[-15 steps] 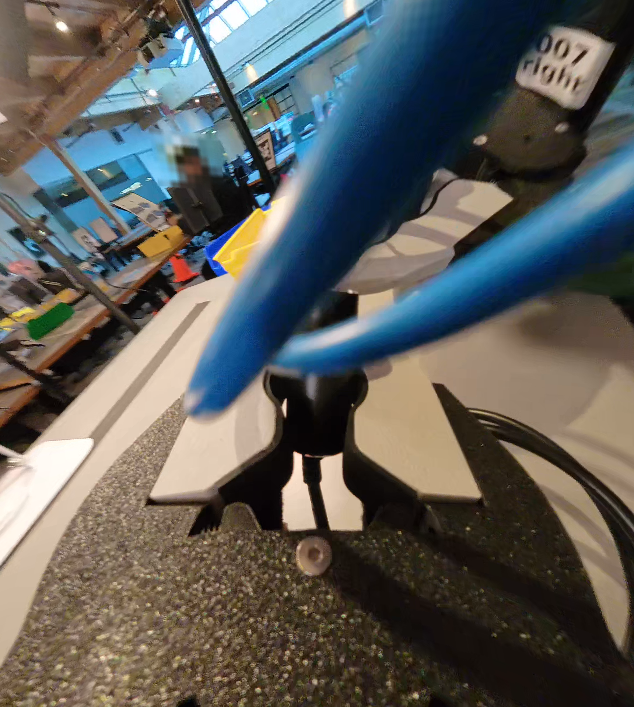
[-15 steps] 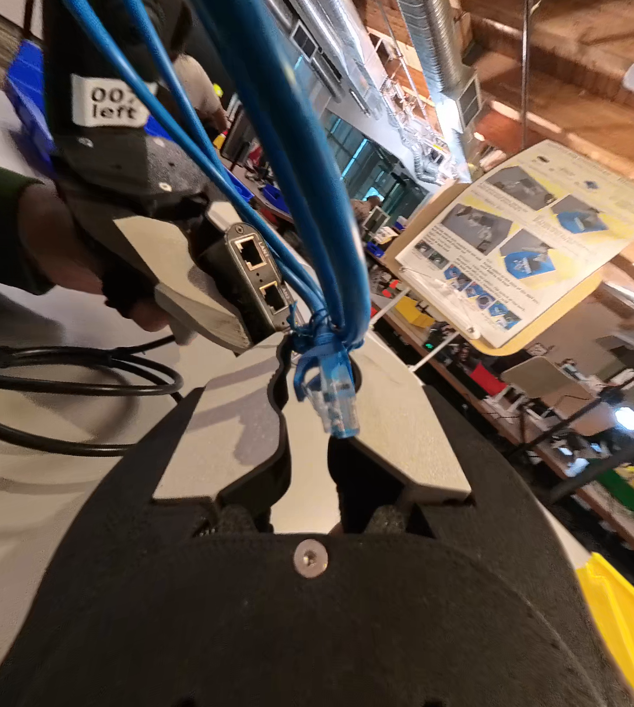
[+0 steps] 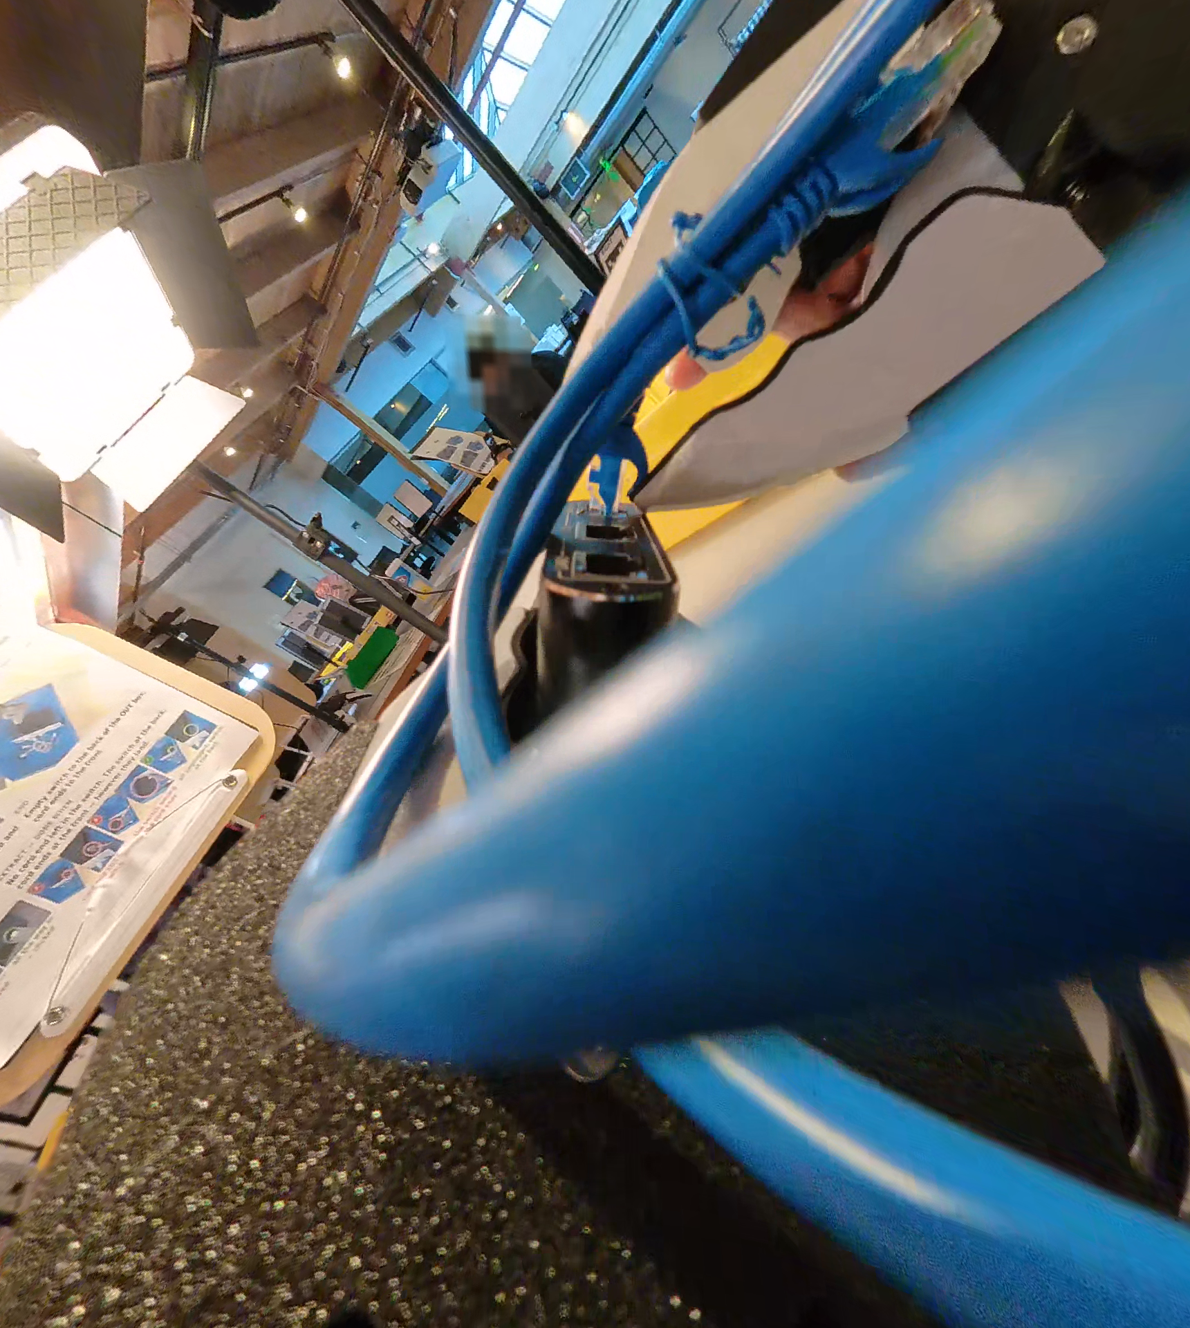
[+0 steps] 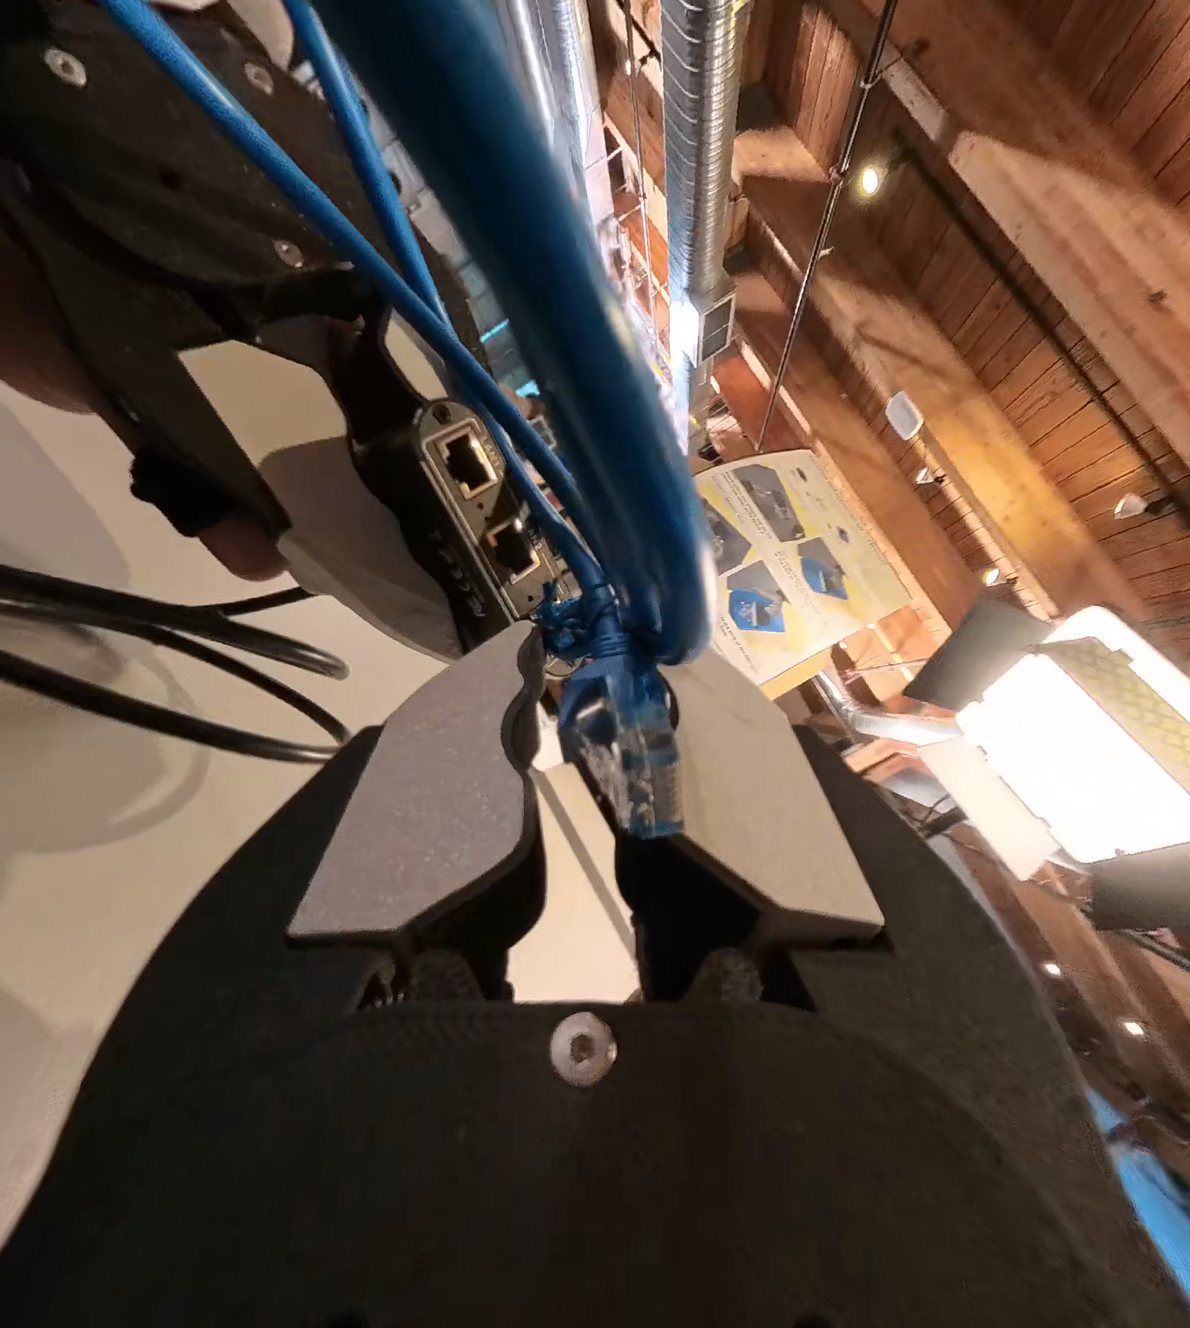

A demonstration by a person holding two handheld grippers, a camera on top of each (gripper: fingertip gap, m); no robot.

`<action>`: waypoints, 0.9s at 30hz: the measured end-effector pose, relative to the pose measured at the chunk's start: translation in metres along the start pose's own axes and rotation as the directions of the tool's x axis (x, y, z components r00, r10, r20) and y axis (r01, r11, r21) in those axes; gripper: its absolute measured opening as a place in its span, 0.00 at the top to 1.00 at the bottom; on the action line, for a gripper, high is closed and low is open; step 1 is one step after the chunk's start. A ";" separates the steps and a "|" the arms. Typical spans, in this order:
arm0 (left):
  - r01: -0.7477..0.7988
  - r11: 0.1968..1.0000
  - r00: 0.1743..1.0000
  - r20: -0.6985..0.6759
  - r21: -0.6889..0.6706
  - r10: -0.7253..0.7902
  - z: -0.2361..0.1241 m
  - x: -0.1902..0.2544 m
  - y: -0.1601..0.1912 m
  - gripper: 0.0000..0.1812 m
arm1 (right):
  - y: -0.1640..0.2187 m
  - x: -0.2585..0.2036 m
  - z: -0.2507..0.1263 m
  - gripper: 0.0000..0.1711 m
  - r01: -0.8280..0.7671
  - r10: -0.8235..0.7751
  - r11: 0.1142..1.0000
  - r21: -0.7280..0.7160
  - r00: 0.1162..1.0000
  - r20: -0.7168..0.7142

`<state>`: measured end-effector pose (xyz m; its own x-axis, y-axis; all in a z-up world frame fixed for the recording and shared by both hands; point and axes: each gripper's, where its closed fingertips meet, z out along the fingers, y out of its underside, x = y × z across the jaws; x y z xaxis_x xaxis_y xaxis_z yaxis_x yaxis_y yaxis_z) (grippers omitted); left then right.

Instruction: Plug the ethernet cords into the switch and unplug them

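Above the worktop (image 4: 74,790) | left claw (image 4: 390,575) clamps switch (image 4: 484,517), ports facing out | right claw (image 4: 606,718) pinches cord (image 4: 620,632) behind plug (image 4: 642,762), tip free for entry

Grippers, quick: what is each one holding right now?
Left tool: shut on the black switch.
Right tool: shut on the blue ethernet cord at its plug.
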<state>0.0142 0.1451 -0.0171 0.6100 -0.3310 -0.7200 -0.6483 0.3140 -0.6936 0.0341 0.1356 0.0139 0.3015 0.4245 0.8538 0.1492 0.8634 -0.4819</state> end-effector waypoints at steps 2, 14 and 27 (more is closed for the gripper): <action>-0.014 1.000 1.000 0.010 -0.021 0.014 0.001 0.000 0.003 0.83 | -0.001 -0.001 0.000 0.87 0.043 -0.043 0.999 -0.010 0.999 -0.017; -0.095 0.993 0.994 0.054 -0.072 0.099 0.001 -0.003 0.008 0.84 | -0.007 -0.003 -0.002 0.87 0.260 -0.262 0.965 -0.035 0.961 -0.087; -0.248 0.969 0.960 0.134 0.016 0.244 -0.001 -0.001 -0.004 0.84 | -0.007 -0.014 -0.003 0.88 -0.067 0.058 0.994 0.088 0.993 0.101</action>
<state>0.0157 0.1429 -0.0137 0.4888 -0.1216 -0.8639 -0.7723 0.4003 -0.4933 0.0317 0.1224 0.0050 0.2127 0.4993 0.8399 0.0448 0.8537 -0.5188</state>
